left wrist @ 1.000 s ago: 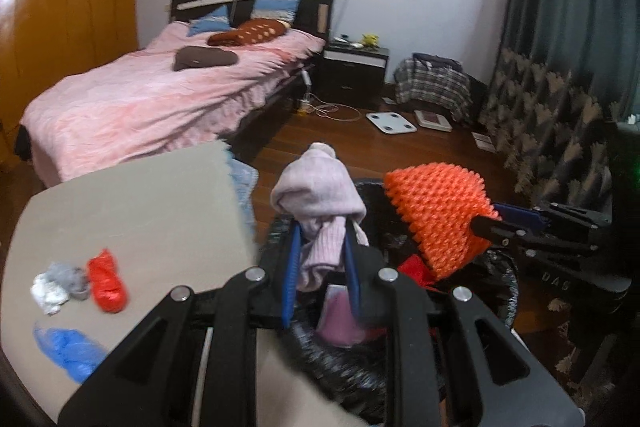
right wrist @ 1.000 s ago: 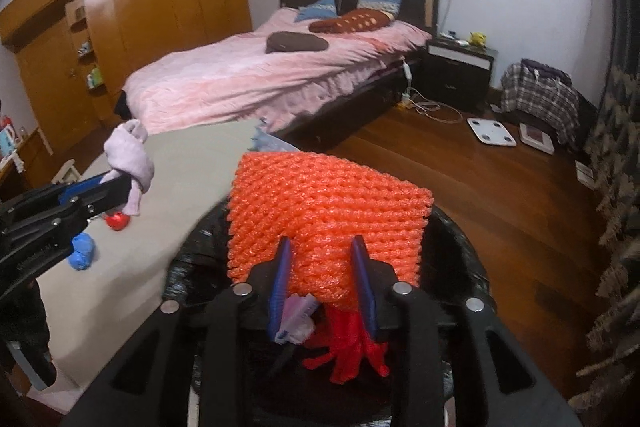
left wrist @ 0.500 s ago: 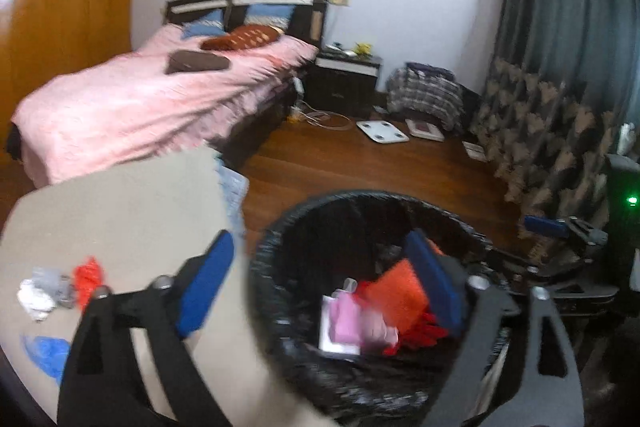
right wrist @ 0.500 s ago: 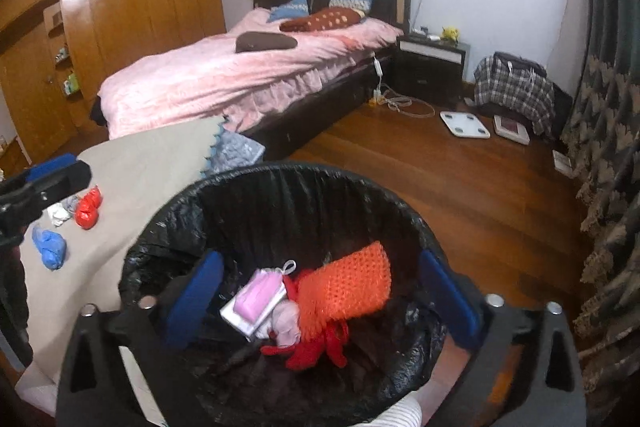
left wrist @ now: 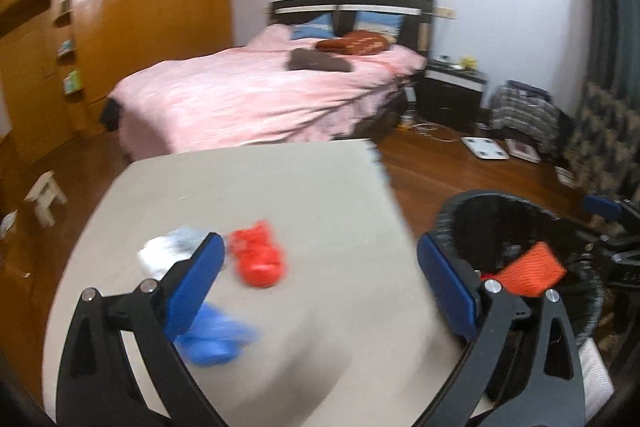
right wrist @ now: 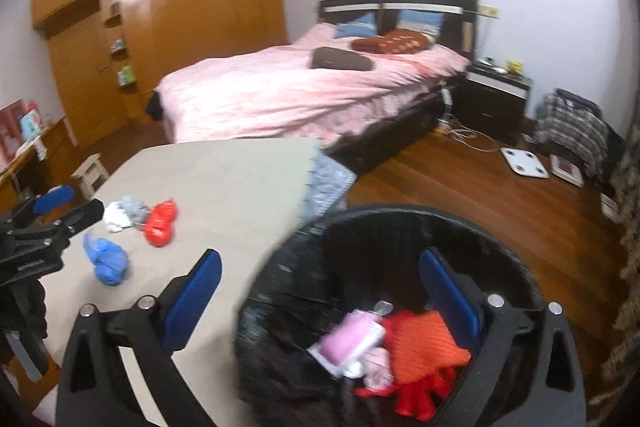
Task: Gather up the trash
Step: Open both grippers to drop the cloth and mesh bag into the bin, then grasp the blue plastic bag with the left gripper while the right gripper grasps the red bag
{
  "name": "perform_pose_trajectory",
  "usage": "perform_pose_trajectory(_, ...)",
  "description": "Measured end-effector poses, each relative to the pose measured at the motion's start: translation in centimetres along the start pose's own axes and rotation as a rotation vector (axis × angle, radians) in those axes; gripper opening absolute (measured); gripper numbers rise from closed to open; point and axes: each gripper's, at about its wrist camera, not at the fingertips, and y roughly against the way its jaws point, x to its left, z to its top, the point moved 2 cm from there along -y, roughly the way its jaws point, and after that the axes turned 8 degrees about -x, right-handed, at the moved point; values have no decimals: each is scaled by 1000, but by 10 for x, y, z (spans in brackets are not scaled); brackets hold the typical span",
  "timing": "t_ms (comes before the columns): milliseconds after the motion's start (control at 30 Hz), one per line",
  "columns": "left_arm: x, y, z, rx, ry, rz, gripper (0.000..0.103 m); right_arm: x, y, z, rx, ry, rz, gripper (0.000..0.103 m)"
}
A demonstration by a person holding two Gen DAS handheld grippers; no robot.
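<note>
Three scraps on the table (left wrist: 280, 187) beside the black-lined bin (right wrist: 304, 251): one red wad (left wrist: 258, 259), one blue wad (left wrist: 212, 339), one white-grey clump (left wrist: 168, 251). Inside the bin: one orange mesh piece (right wrist: 424, 343), one pink packet (right wrist: 348, 339). Left gripper (left wrist: 318, 291) over the table, still widening, empty. Right gripper (right wrist: 320, 303) over the bin, spread wide, empty.
</note>
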Motion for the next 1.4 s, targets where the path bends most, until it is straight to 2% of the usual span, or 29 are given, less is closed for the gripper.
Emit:
perform_pose_trajectory(200,70,-4,-20,46,57,140,94,55,-30,7,-2,24,106,97)
perform_pose_trajectory(367,111,-10,-40,94,90,200,94,90,-55,6,-19,50,160,97)
perform_pose_trajectory(667,125,-43,-70,182,129,182,94,120,-106,-11,35,77,195,97)
perform_pose_trajectory(900,113,-71,-88,241,136,138,93,125,-117,-16,58,100,207,97)
perform_pose_trajectory(933,112,-74,-90,250,136,125,86,126,-117,-17,60,102,207,97)
perform_pose_trajectory(967,110,-77,-93,262,137,110,73,126,-118,-18,64,102,208,97)
perform_pose_trajectory(1033,108,-84,-96,291,141,70,61,126,-120,-19,69,97,209,97)
perform_pose_trajectory(1100,109,-86,-96,284,147,60,52,126,-122,-19,75,96,209,97)
perform_pose_trajectory(1200,112,-83,-92,264,163,50,43,130,-126,-20,80,103,211,97)
perform_pose_trajectory(1267,115,-77,-87,237,166,56,31,134,-129,-20,85,106,216,97)
perform_pose_trajectory(1400,123,-68,-75,194,174,78,26,147,-137,-22,96,111,232,97)
